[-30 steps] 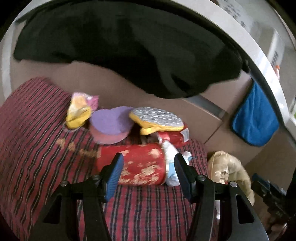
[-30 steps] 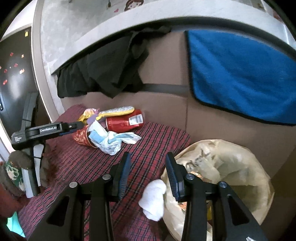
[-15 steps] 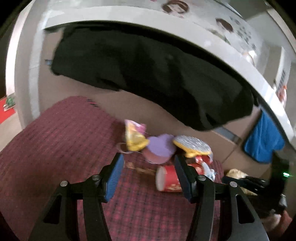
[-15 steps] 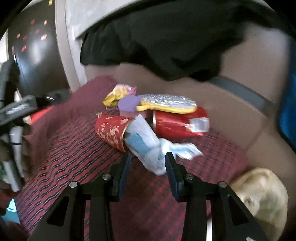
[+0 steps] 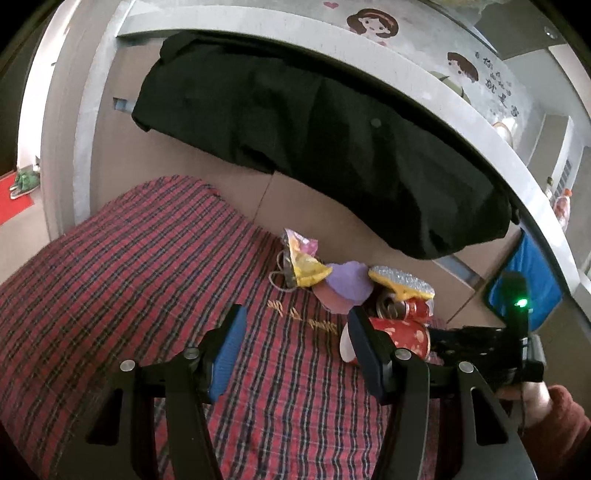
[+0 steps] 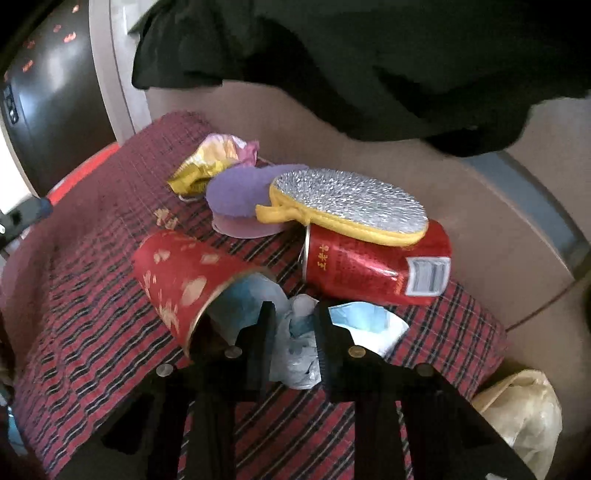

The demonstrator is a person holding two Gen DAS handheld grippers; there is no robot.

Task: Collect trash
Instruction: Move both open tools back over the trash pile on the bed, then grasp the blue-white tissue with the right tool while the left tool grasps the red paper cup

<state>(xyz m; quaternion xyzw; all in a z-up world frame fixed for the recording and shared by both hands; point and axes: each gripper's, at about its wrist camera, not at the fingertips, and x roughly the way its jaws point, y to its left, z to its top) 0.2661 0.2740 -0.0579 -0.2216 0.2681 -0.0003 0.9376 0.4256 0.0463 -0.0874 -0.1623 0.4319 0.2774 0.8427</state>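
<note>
We were in a home, at a bed under an upper bunk. A red plaid bedsheet (image 5: 140, 280) covered the mattress, and a black garment (image 5: 314, 147) hung from the grey bunk rail (image 5: 424, 85) above. Cartoon girl stickers (image 5: 373, 22) decorated the far wall. A blue towel (image 5: 532, 280) hung at the right, and slippers (image 5: 24, 181) lay on a red mat (image 5: 14, 206) at the far left.

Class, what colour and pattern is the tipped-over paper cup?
The paper cup is red with pale gold blossom-like motifs, clearest in the right wrist view.
</note>
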